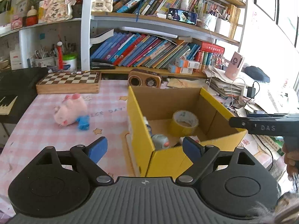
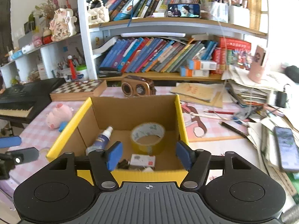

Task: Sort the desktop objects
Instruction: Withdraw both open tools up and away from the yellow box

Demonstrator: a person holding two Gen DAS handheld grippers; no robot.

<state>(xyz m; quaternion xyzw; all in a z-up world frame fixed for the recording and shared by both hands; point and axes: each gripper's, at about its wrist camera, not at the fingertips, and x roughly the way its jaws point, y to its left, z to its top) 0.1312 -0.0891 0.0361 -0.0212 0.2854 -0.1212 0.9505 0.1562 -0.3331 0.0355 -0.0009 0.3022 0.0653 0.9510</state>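
A yellow-edged cardboard box [image 2: 181, 119] stands open on the pink checked desk. Inside lie a yellow tape roll [image 2: 147, 138], a small spray bottle [image 2: 101, 140], a white and red packet [image 2: 143, 160] and a dark small item beside it. In the left wrist view the box [image 1: 142, 130] holds the tape roll [image 1: 185, 123] and a grey toy [image 1: 160, 141]. A pink plush pig [image 1: 72, 112] lies on the desk left of the box. My left gripper [image 1: 144, 147] is open over the box's near corner, holding nothing. My right gripper [image 2: 148, 155] is open above the box's near wall, empty.
A chessboard box [image 1: 69, 82], a small wooden radio [image 1: 144, 78] and a keyboard [image 2: 16, 106] sit behind. Book shelves rise at the back. Piled papers, pencils, a phone [image 2: 286, 147] and cables crowd the right side. The other gripper [image 1: 261, 125] enters the left wrist view at right.
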